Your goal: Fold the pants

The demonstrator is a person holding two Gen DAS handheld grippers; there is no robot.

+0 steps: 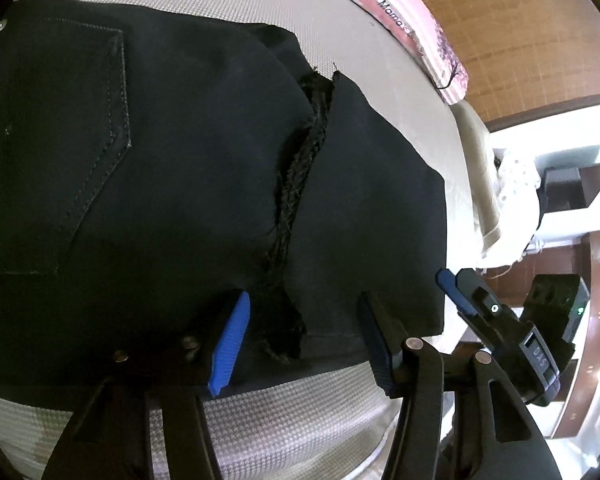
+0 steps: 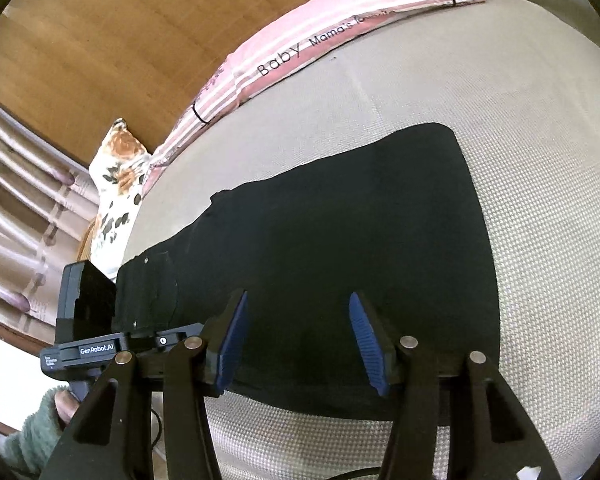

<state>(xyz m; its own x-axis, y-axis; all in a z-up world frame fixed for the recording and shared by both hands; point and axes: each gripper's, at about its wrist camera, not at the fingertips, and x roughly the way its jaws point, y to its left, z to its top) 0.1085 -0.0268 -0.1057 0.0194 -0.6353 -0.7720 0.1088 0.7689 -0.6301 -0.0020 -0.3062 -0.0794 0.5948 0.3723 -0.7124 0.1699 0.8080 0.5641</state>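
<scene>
Black pants [image 2: 340, 240] beneath both spread tools [image 1: 304, 344] [image 2: 300, 340].

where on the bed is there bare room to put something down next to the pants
Bare beige bed cover lies to the right of the black pants, out to the mattress edge, and in a band between the pants and the pink striped pillow. A narrow strip also runs along the near edge. That strip is crowded: the left gripper and right gripper hover open there.
</scene>
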